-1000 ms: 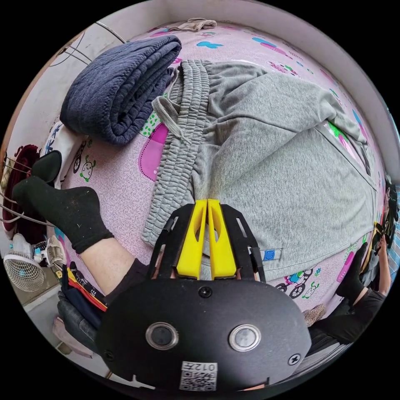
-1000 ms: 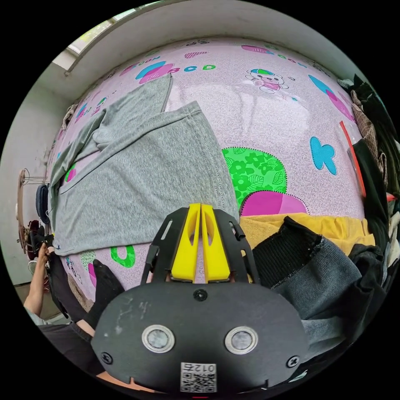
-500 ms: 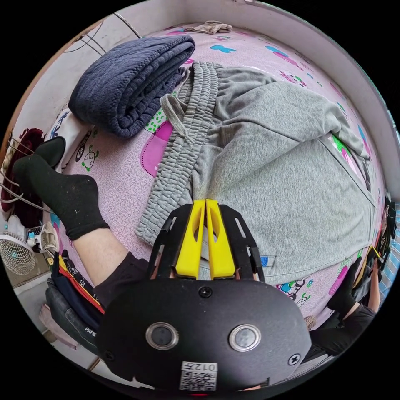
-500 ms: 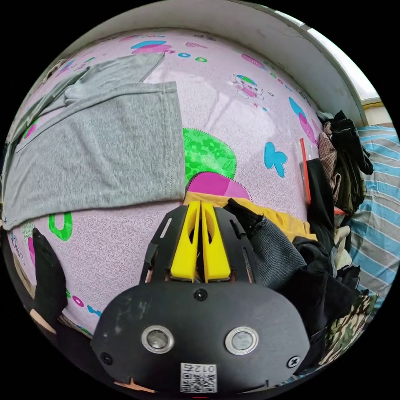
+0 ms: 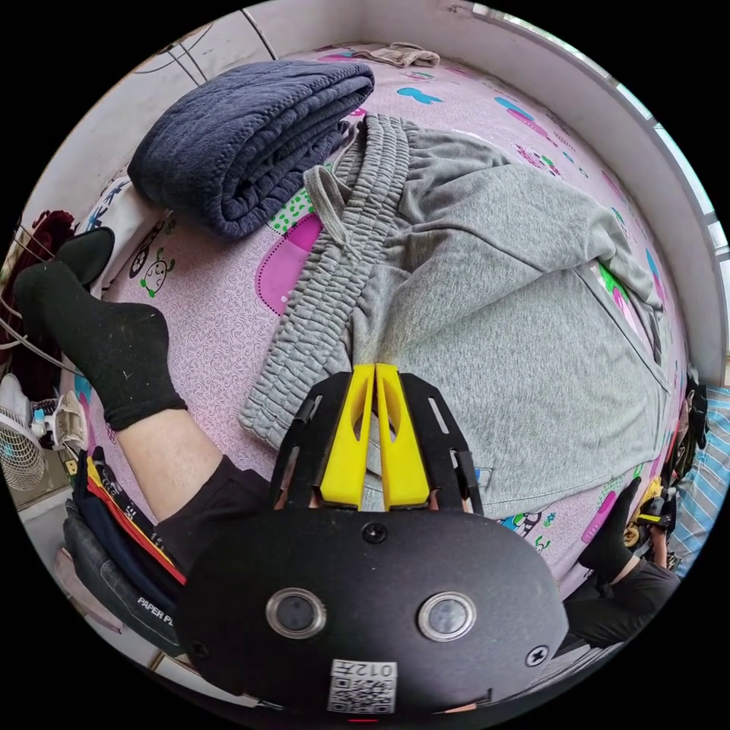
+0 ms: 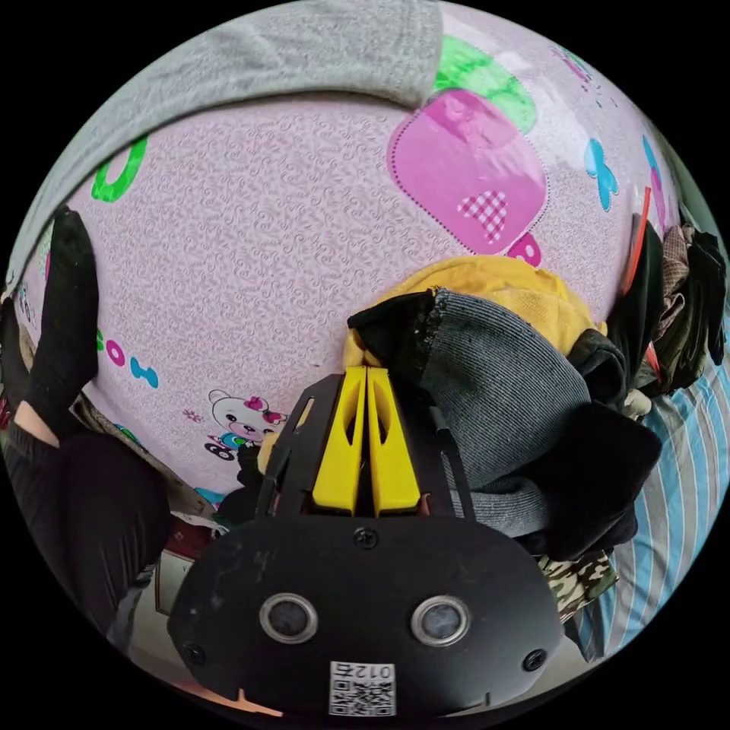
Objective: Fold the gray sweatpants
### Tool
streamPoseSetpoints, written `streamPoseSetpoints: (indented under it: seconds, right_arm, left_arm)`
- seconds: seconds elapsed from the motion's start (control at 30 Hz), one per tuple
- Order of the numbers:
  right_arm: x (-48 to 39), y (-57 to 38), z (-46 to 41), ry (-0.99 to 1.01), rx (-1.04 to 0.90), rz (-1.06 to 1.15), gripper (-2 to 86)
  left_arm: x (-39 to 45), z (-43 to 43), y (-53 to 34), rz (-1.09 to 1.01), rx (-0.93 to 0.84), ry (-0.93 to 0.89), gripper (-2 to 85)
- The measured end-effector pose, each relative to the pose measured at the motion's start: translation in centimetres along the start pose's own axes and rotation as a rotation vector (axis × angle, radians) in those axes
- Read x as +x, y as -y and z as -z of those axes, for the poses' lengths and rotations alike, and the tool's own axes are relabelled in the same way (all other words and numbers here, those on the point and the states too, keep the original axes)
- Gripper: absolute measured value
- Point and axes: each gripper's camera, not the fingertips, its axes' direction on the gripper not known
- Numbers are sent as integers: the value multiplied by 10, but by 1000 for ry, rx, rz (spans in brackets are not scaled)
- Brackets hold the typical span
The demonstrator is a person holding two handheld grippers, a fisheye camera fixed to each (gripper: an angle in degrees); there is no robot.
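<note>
i held my left tongs (image 5: 376,370) closed and empty above the gray sweatpants (image 5: 487,304), spread flat on the bed (image 5: 220,319) for folding; my right tongs (image 6: 367,373), closed, hovered by the clothes pile (image 6: 502,380).

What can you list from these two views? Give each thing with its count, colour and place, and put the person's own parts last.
sweatpants: one, gray, spread on the mat, waistband toward the blanket
blanket: one, dark blue, folded, beside the waistband
mat: one, pink with cartoon prints, under everything
clothes pile: one heap, yellow, gray and black, at the mat's edge
small cloth: one, beige, far end of the mat
fan: one, white, off the mat
feet in socks: two, black, at the mat's near edge
left gripper: yellow fingers shut, over the sweatpants
right gripper: yellow fingers shut, by the clothes pile
</note>
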Motion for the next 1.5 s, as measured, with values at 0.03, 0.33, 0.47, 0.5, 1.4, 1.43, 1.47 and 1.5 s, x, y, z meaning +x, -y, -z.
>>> streamPoseSetpoints:
  seconds: [0.03, 0.33, 0.47, 0.5, 1.4, 1.43, 1.47, 1.5]
  right_arm:
    - [-6, -2, -3, -7, 0, 3, -7]
    - [-28, 22, 27, -92, 170, 9, -8]
    - [-18, 36, 66, 21, 439, -100, -8]
    - [-14, 42, 75, 29, 521, -144, -7]
    - [-23, 81, 21, -17, 364, -274, -10]
    - [-24, 82, 19, -26, 345, -293, -10]
    - [-25, 83, 18, -36, 332, -298, -10]
    - [-30, 84, 16, -60, 308, -300, -10]
  left_arm:
    - [-2, 0, 1, -7, -4, -5, 8]
    - [-31, -1, 5, 36, 15, -131, 5]
    - [-44, -2, 4, 48, 38, -192, 4]
    - [-45, -2, 4, 50, 43, -196, 3]
    - [2, 11, -9, -197, -186, 102, 7]
    - [-1, 11, -11, -196, -200, 72, 7]
    - [-5, 11, -12, -188, -213, 35, 7]
    - [-7, 11, -14, -183, -217, 18, 7]
